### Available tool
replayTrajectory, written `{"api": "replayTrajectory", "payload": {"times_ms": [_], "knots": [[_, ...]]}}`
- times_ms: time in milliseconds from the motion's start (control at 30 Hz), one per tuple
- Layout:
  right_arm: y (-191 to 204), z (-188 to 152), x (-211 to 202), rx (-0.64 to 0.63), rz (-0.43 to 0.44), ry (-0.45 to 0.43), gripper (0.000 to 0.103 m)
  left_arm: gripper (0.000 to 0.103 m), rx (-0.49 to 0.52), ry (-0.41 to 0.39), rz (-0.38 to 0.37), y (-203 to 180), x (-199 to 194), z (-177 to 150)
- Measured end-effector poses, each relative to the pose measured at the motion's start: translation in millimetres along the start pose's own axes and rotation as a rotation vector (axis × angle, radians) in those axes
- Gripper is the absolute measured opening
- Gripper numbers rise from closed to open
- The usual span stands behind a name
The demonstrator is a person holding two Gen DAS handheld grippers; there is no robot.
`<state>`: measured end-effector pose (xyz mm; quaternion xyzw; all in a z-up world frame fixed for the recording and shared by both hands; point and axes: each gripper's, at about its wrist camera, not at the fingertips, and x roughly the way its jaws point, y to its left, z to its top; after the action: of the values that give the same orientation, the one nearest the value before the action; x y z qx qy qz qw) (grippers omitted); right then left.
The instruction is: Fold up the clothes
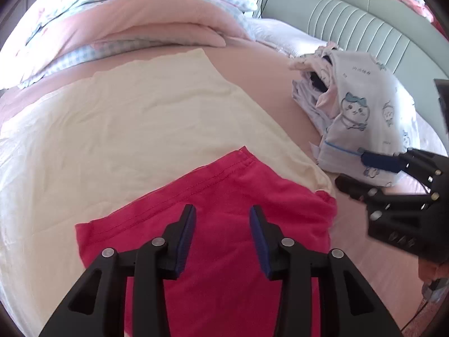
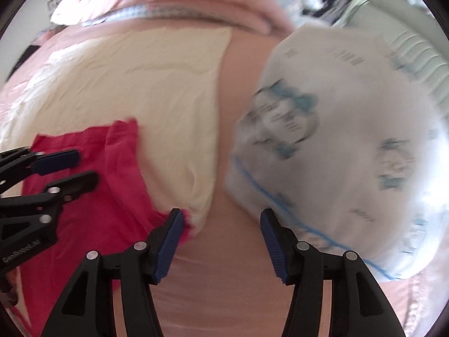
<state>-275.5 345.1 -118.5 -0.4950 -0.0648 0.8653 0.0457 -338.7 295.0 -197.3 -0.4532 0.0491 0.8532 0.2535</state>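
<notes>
Across both views, a pink bed sheet (image 1: 275,84), with a rolled pink-and-blue-checked quilt (image 1: 157,25) at the far side and a grey-green ribbed headboard (image 1: 359,19) far right.

Flat over the middle of the sheet, a large cream cloth (image 1: 134,118), creased, long axis from near left to far right in the left wrist view, its far corner aimed toward the quilt.

On top of the cream cloth's near edge, a folded red garment (image 1: 224,219): stitched hem toward the far side, long axis roughly across the view from left to right, one corner pointing away to the upper right, right end just over the cream cloth's edge onto the sheet. In the right wrist view the same red piece (image 2: 92,185) at lower left.

To the right, on the sheet and apart from the cream cloth, a heap of white clothes with blue cartoon cats (image 1: 364,106), blue piping along the near edge; motion-blurred in the right wrist view (image 2: 336,146).

Above the red garment, the left gripper (image 1: 222,237), blue pads spread, nothing between them.

Over bare sheet between red garment and printed heap, the right gripper (image 2: 221,244), pads likewise spread wide and empty; seen from the left wrist (image 1: 362,174), upper finger tip against the heap's piped edge, actual touch unclear.
</notes>
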Motion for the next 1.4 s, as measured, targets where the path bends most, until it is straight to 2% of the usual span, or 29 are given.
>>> {"api": "replayTrajectory", "payload": {"times_ms": [33,133,267,333,367,400,533,600,700,767,867,933,1033,1100,1200,1233,1267,1333,1367,1400], "knots": [[-2,0,-7,0.006,-0.007,-0.021,0.054,0.040,0.006,0.012,-0.018,-1,0,-1],[-4,1,-27,0.002,0.090,-0.060,0.054,0.040,0.038,0.051,-0.057,-6,4,-3],[15,1,-10,-0.044,0.147,-0.002,0.054,0.040,0.042,0.066,-0.087,-14,17,2],[15,-7,3,-0.044,0.166,0.038,0.054,0.040,0.048,0.060,-0.051,-15,28,8],[14,-12,9,-0.041,0.165,0.052,0.054,0.040,0.047,0.060,-0.008,-14,36,12],[12,-16,12,-0.030,0.122,0.041,0.054,0.040,0.038,0.057,0.018,-11,42,17],[2,-21,7,0.021,-0.043,-0.023,0.054,0.040,-0.008,0.025,0.042,-6,33,32],[5,-20,-5,0.000,-0.046,-0.060,0.054,0.040,-0.013,0.013,0.009,-5,24,29],[15,-19,-22,-0.024,0.060,-0.087,0.054,0.040,0.020,0.046,-0.046,-8,26,22],[27,-21,-24,-0.058,0.112,-0.077,0.054,0.041,0.061,0.064,0.001,-11,39,23],[35,-28,-10,-0.104,0.068,-0.016,0.054,0.040,0.076,0.042,0.062,-6,48,36],[40,-33,4,-0.114,0.017,0.003,0.055,0.040,0.023,0.022,0.119,6,39,46],[47,-33,-7,-0.151,-0.070,-0.056,0.055,0.040,-0.065,0.002,0.084,27,13,43],[49,-31,-23,-0.155,-0.065,-0.117,0.055,0.040,-0.054,0.025,0.056,32,3,31],[47,-28,-36,-0.094,0.107,-0.139,0.055,0.041,0.050,0.109,-0.033,20,18,23],[47,-29,-36,-0.077,0.163,-0.129,0.055,0.041,0.097,0.118,0.001,16,24,23],[50,-31,-31,-0.082,0.183,-0.109,0.055,0.041,0.145,0.127,0.039,12,30,23],[57,-35,-22,-0.100,0.202,-0.071,0.055,0.042,0.153,0.113,0.165,18,20,26],[64,-38,-14,-0.142,0.115,-0.068,0.055,0.042,0.156,0.106,0.228,22,16,27],[70,-41,-8,-0.175,0.041,-0.067,0.055,0.042,0.128,0.101,0.231,31,5,23]]}}
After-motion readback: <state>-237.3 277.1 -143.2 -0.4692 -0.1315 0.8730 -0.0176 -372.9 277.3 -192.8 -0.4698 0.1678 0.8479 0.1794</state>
